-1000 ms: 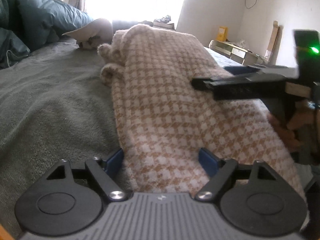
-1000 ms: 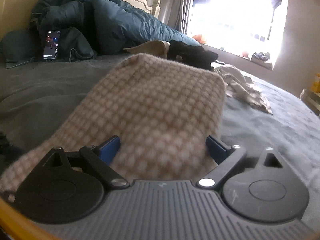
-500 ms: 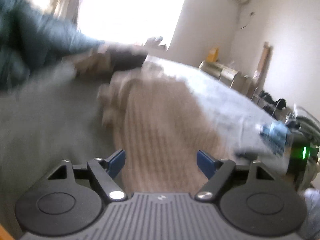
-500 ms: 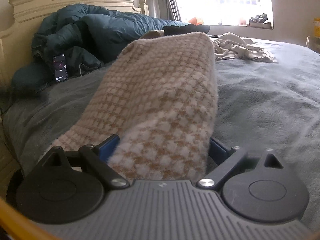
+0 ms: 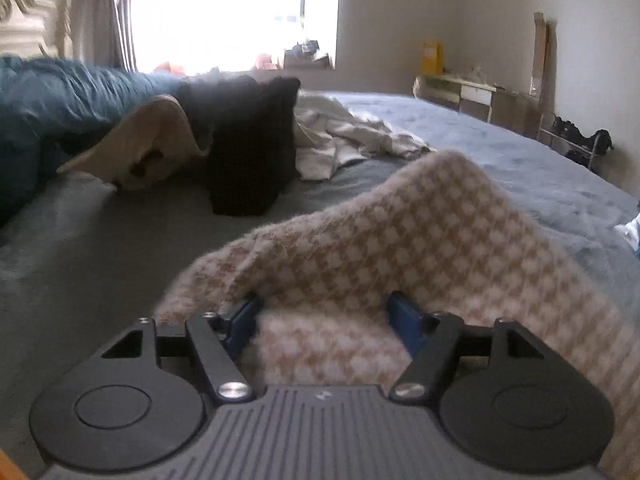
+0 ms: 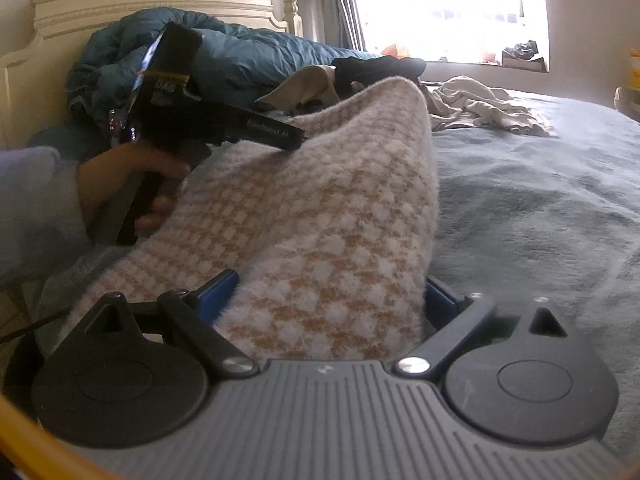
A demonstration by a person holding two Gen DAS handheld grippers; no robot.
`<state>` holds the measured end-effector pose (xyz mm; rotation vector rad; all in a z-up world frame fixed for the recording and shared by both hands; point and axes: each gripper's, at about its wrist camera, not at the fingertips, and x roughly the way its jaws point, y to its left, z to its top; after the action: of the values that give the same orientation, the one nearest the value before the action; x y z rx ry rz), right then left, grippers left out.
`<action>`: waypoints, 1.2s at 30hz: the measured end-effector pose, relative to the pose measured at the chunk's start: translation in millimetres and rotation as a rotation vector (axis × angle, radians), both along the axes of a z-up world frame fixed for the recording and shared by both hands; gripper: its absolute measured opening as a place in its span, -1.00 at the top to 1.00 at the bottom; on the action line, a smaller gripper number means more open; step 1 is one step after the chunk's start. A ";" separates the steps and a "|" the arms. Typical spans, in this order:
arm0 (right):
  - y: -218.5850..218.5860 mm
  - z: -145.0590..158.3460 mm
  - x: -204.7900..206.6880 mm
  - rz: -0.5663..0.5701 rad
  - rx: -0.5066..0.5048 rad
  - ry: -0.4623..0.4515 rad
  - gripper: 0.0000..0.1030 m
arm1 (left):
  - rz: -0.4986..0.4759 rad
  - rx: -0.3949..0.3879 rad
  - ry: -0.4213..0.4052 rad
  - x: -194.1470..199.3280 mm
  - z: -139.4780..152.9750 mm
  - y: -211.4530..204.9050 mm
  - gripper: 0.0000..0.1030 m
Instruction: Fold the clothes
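Both grippers' blue fingers (image 5: 240, 322) bite into the checked sweater (image 6: 332, 216): the left gripper (image 5: 326, 320) and right gripper (image 6: 328, 304) each hold a bunch of it, lifted in a ridge over the grey bed (image 6: 540, 200), nearer than the black garment (image 5: 248, 152).

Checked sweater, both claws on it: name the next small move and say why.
Probably carry both claws forward together and lay the lifted edge down. The checked sweater is bunched in the left claw and the right claw, raised in a hump above the grey bedspread, with bare bed ahead.
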<state>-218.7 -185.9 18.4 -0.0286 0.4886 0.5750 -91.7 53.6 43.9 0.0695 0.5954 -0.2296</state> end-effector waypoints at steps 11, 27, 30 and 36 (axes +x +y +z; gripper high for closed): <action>-1.9 -3.1 -1.0 0.001 0.025 -0.014 -0.86 | -0.207 0.051 0.065 19.4 83.9 -76.4 -0.57; -9.5 -7.7 4.8 0.009 0.089 0.035 -0.87 | -0.159 -0.025 0.206 -31.6 68.4 -60.8 -0.76; -6.2 -7.5 7.1 0.004 0.078 0.054 -0.88 | -0.143 -0.024 0.197 -33.8 16.0 -48.8 -1.00; -15.5 -0.3 8.4 -0.005 0.120 0.120 -0.86 | -0.156 -0.045 0.250 -31.7 31.2 -37.9 -0.94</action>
<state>-210.3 -201.4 18.1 0.1215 0.5694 0.6027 -123.4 15.7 75.1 0.0444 0.8341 -0.4071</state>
